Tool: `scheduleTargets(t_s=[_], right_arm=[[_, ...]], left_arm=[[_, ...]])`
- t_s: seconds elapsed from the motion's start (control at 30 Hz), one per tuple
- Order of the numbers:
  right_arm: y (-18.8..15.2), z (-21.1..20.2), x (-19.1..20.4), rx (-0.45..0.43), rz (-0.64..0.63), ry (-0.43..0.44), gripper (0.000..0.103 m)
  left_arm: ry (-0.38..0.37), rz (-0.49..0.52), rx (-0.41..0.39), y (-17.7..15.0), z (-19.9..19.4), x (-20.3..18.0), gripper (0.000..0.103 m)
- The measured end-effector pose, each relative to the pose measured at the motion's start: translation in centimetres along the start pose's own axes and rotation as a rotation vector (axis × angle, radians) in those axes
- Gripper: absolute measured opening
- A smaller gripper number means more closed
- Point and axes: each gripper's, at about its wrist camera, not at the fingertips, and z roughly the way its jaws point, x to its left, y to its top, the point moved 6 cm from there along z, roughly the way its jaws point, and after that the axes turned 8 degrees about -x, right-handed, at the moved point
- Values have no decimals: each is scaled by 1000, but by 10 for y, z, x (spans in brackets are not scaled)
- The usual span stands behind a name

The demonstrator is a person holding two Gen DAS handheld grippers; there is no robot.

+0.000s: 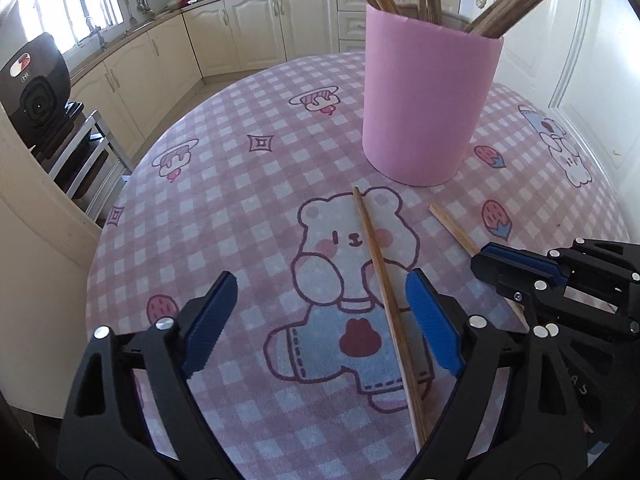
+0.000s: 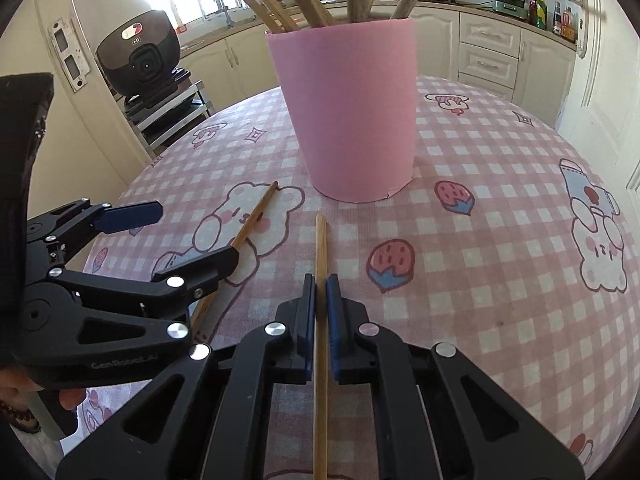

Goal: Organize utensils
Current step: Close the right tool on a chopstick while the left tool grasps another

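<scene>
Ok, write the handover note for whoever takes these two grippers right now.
Right gripper: shut on a chopstick that points at the pink holder.
Left gripper: open, straddling the second chopstick, which lies flat on the checked tablecloth.
Done: several chopsticks already stand in the holder.
Left: drop the held one in, then grasp and place the other.

We recorded one round table [image 1: 224, 168] under a pink checked bear-print cloth, bearing a pink cylindrical holder [image 1: 428, 100] of wooden sticks and one loose chopstick [image 1: 380, 272] lying flat.
</scene>
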Motion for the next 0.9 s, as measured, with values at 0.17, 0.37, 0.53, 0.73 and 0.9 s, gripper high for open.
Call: scheduleTargets(t_s=[0.17,0.37,0.53,0.73,0.9], right_arm=[[2,1,2,7,6,5,5],[4,5,6,41,-34,-28,5],[13,17,12,110,-78,-52,6],[23,32,23,191,-158,-97,10],[29,41,25,215,-173,-104,12]], left_arm=[[-54,-15,30,2,7,-8,58],[-112,14,53,6,7,-16,22],[-124,10,65,11,10,-12,12],[-139,14,67,12,10,0,12],[-154,-9,63,12,10,7,10]])
